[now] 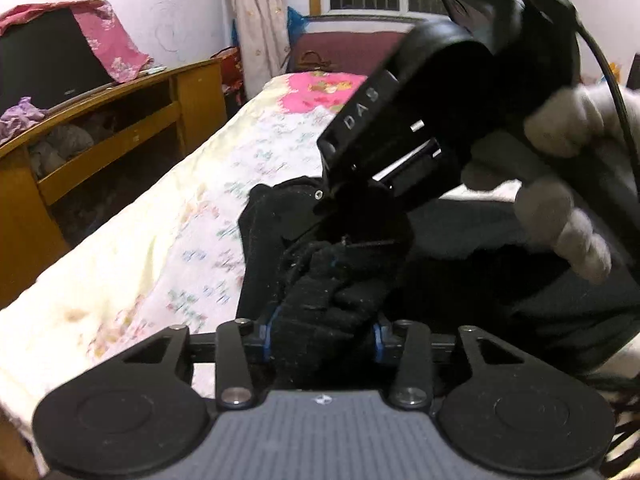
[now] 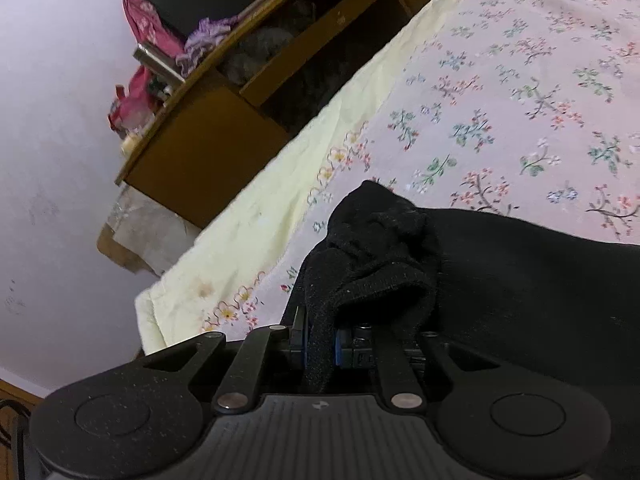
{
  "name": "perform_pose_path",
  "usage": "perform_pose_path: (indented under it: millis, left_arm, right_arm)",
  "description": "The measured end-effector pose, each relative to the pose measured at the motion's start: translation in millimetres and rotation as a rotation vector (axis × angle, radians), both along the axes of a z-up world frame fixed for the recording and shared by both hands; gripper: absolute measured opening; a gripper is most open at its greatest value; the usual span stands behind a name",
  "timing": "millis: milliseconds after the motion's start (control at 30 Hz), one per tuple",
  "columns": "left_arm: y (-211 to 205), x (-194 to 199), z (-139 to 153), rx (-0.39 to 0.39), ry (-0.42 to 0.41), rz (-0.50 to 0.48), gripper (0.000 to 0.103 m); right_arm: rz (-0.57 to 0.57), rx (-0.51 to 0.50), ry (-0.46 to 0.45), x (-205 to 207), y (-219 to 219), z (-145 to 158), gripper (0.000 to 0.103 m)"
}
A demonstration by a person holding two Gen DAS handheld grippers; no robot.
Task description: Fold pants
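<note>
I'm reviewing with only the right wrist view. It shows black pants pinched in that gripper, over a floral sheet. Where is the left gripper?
Observer: The left gripper is close by, with a thick bunch of the pants filling the gap between its fingers.
Operator: Is that the same bunch as mine?
Observer: It seems so. The right gripper noses into it from the upper right.
Operator: What holds that gripper?
Observer: A white-gloved hand wraps around its handle.

Dim indoor light, slight motion blur, fisheye bending and dark corners.
</note>
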State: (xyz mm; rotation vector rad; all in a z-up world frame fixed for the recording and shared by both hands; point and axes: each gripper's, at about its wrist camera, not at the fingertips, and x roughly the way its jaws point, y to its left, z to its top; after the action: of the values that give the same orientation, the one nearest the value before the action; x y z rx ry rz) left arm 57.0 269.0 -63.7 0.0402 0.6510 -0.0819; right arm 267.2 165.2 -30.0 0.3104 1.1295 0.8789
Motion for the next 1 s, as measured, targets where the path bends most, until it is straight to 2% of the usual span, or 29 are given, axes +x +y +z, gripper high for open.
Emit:
perform_pose_path:
  millis: [200,367,500,633,767,833,1000]
  left_arm:
    - [-38,-1,40,-0.008,-0.08,-0.129,0.044]
    - [-90,5,68,-0.04,-0.14,-0.282,0.043]
    - [-143,12,71,-0.059,-0.141,-0.413,0.043]
    - [-202,16,60,-0.057,-0.113,-0.534,0.043]
    - [-247,23,41,-0.029,-0.047,-0.607,0.043]
    - [-261,23,32,-0.028,-0.012,-0.63,0.043]
    - [-280,25,18,-0.008,0.028,-0.677,0.043]
  right_arm:
    - [-0.042,0.02,-0.076,-6,-51,36,0.004]
    - [-0.132,0.015,-0.156,-14,-121,68,0.004]
    - [-0.229,-0.007,-0.186,-24,-188,77,0.004]
    - [-0.32,-0.027,-0.18,-38,-246,68,0.003]
    - [-0.389,-0.056,-0.131,-45,-291,38,0.003]
    - [-0.418,-0.057,-0.101,-47,-307,18,0.003]
    - [-0.468,-0.032,-0.067,-55,-330,-6,0.003]
